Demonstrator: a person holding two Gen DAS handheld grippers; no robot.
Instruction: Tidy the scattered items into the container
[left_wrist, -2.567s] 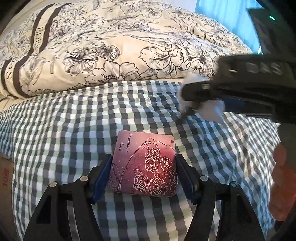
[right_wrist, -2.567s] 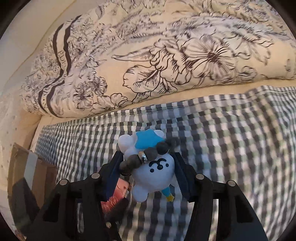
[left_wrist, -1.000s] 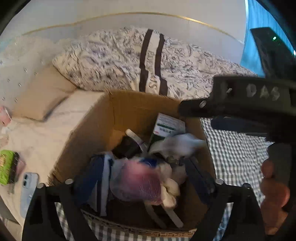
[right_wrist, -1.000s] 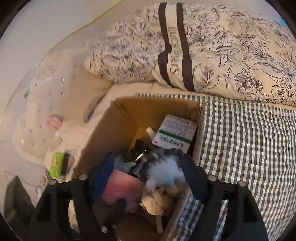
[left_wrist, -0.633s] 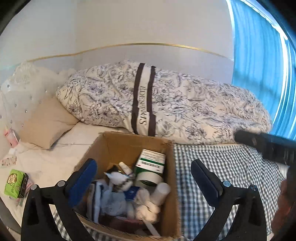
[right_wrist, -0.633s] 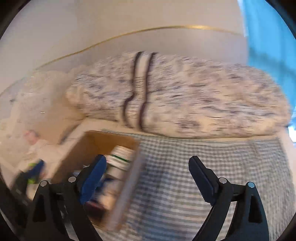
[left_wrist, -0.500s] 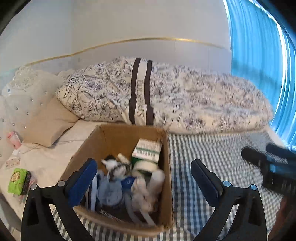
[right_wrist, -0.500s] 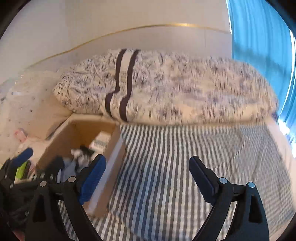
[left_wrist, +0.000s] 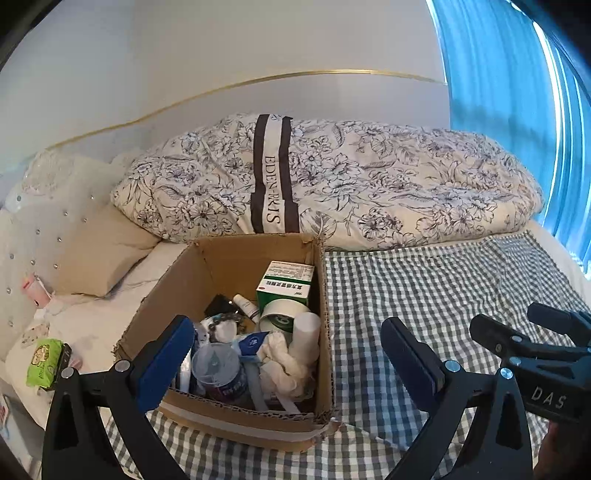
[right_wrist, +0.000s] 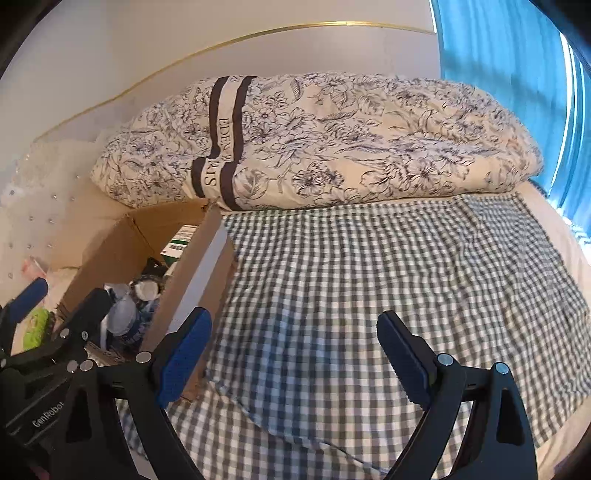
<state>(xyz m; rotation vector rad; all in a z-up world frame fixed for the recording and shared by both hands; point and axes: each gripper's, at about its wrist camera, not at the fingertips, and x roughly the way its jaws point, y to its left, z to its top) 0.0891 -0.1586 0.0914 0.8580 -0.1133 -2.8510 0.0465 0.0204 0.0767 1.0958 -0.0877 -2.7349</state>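
Pale wall with a thin gold trim line backed a bed spread with a green-and-white checked cloth (right_wrist: 369, 280), and a rolled floral duvet with a brown "EDEN" stripe (left_wrist: 332, 177) lay along its far edge beside a blue curtain (left_wrist: 509, 74).

An open brown cardboard box (left_wrist: 155, 306) sat on the cloth's left end, its back corner touching the duvet. Its long axis ran away from the left wrist camera, towards the duvet. Inside, a green-and-white carton (left_wrist: 286, 282) stood upright against the right wall, with a roll of white tape (left_wrist: 280, 317) and a white cylinder (left_wrist: 304, 338) in front of it. Nearer still lay crumpled white fabric, a small bottle and a clear round tub (the lower layers were buried and hard to make out). From the right wrist view the box's near wall hid most of this.

The left gripper (left_wrist: 288, 363) hung above the box's near edge, jaws spread wide and empty. The right gripper (right_wrist: 293, 354) hovered over bare cloth, just as wide and empty. A green packet (left_wrist: 42, 362) lay outside the box, partly cut off by the left gripper's frame.
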